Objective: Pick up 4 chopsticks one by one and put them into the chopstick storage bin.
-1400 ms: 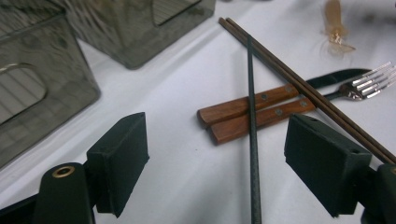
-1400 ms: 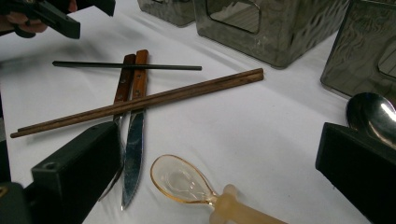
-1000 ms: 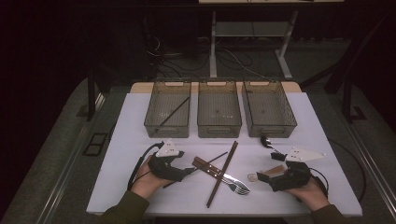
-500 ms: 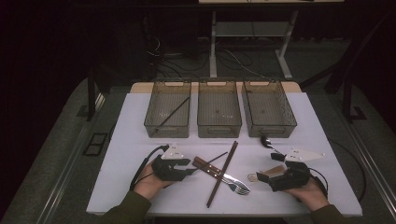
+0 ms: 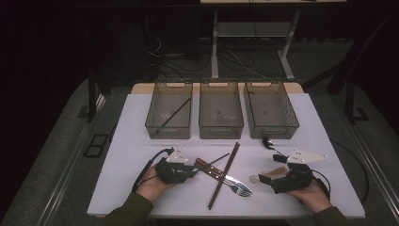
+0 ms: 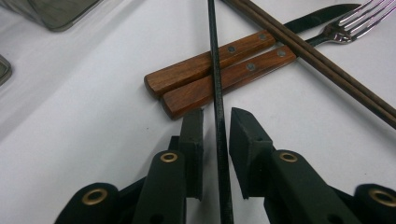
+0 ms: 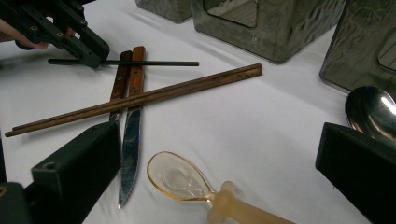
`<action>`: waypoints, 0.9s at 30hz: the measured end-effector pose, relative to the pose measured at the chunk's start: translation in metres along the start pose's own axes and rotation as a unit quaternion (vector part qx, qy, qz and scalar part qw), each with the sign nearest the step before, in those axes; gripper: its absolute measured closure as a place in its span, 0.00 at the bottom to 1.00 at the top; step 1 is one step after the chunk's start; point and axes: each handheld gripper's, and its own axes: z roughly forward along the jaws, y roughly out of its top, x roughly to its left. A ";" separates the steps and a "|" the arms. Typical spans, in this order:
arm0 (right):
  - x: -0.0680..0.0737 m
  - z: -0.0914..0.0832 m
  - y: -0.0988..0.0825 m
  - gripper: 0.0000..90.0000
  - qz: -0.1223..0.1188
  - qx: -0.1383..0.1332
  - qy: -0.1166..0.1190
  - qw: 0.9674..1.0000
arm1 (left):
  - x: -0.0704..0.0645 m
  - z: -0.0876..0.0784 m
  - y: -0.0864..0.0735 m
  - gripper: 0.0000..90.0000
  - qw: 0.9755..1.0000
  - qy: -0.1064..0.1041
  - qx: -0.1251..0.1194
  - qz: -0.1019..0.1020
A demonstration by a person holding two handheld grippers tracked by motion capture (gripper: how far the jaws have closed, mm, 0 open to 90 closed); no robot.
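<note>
1. Thin black chopstick: a straight, matte, dark rod of even thickness. It lies on the white surface, crossing over the two wooden handles.
2. Left gripper: the fingers have just been closing, with the black chopstick between them. A sliver of gap still shows each side, so the pads are not yet pressing on it.
3. Right gripper: the fingers are spread wide and hold nothing. An amber plastic spoon lies between them on the surface.
4. Nearby: knife and fork with riveted wooden handles, with a brown chopstick pair lying across them.
5. No brand, label or readable writing on any item.
</note>
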 end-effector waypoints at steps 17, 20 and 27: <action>0.001 0.000 0.000 0.00 -0.003 0.001 -0.001 1.000 | -0.003 0.004 0.000 0.94 1.000 -0.001 0.017 0.022; 0.001 0.001 0.000 0.00 -0.003 0.003 -0.001 1.000 | -0.002 0.004 0.000 0.94 1.000 -0.003 0.017 0.018; 0.001 0.001 0.000 0.00 -0.005 0.003 -0.001 1.000 | -0.001 0.004 0.000 0.95 1.000 -0.008 0.017 0.005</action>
